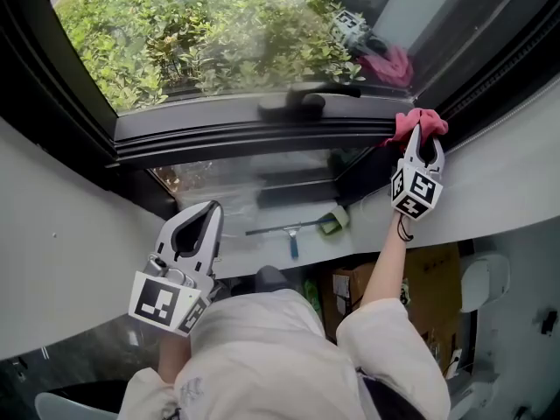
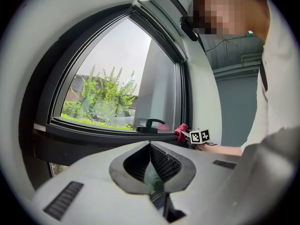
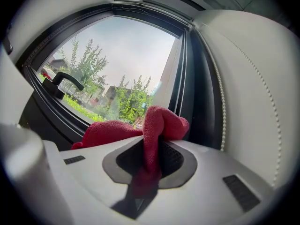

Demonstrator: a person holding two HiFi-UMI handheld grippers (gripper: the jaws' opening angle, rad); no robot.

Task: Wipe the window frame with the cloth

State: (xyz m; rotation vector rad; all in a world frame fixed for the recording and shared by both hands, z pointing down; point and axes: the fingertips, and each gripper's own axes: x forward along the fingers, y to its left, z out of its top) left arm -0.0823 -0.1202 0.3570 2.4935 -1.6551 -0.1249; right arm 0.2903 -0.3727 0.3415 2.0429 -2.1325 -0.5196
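At the right end of the window frame's (image 1: 254,134) lower rail, the right tool (image 1: 425,134) is reaching up on an outstretched arm. Its jaws are pinching together on the red cloth (image 1: 404,125).

- The right gripper view is showing one fold of the cloth (image 3: 161,121) running down between the jaws of the right tool (image 3: 152,144). The rest is bunching above and to the left of the tips.
- The bunched part is pressing into the corner where the lower rail is meeting the dark right upright.
- A pink reflection of the cloth is showing in the glass above it.
- The window handle (image 1: 293,103) is sitting on the rail left of the cloth, clear of it.
- The left tool (image 1: 203,213) is hanging low and to the left, well apart from the frame and the cloth. In its own view the jaws of the left tool (image 2: 150,146) are meeting at the tips, nothing between them.
- From that view the frame (image 2: 93,130) is lying ahead, the handle (image 2: 149,124) on it, the right tool and cloth just beyond the handle.
- Green shrubs (image 1: 219,24) are filling the pane outside.
- A squeegee (image 1: 297,228) is lying below the window, between the two tools in the head view.
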